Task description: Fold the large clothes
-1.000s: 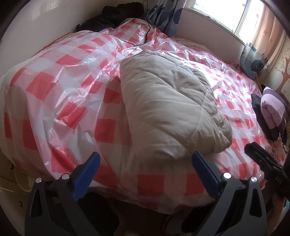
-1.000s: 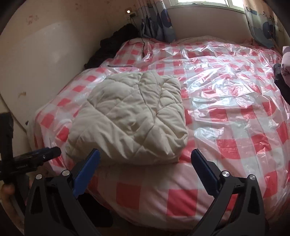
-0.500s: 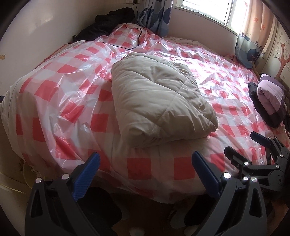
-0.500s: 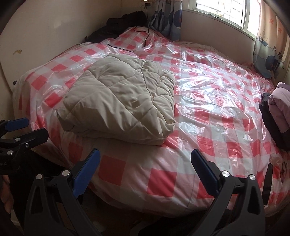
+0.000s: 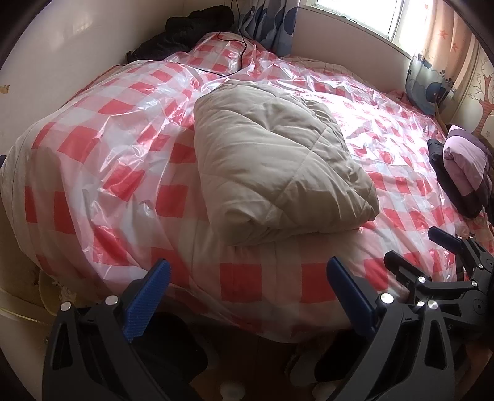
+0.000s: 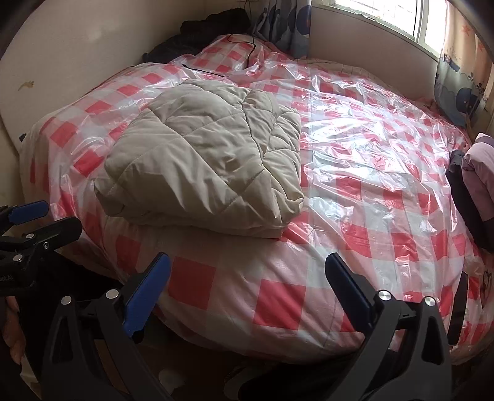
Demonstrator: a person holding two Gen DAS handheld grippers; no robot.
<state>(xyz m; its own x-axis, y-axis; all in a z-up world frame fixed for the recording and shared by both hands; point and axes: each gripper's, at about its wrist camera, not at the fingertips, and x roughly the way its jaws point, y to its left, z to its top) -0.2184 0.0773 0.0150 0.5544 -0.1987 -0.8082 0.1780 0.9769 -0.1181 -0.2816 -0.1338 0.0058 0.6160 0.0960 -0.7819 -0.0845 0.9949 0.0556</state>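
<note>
Hanging off the near edge of the bed [image 6: 278,296], both grippers stand spread wide with nothing between their blue-padded fingers. The left gripper [image 5: 247,296] is seen from its own camera with its pads well apart over the checked cover; it also shows at the left border of the right wrist view, jaws parted there too. The right gripper [image 6: 247,293] is likewise wide open and empty, and it appears at the lower right of the left wrist view, apart from the bedding. Just beyond the fingertips, a clear plastic sheet [image 6: 370,148] lies crinkled over the red-and-white checked bed cover. On top of that sheet, toward the near left part of the bed, rests the beige quilted garment [image 5: 278,166], folded into a thick, puffy bundle, touched by neither gripper. Farther right, at the bed's edge, sits a folded pile of lilac and dark clothes [image 5: 463,166]. At the far corner by the wall lies a heap of black clothing [image 6: 213,27], with a thin black cable [image 5: 237,52] trailing over the cover, and patterned curtains [image 6: 287,27] hang below the bright window [image 5: 355,9].
</note>
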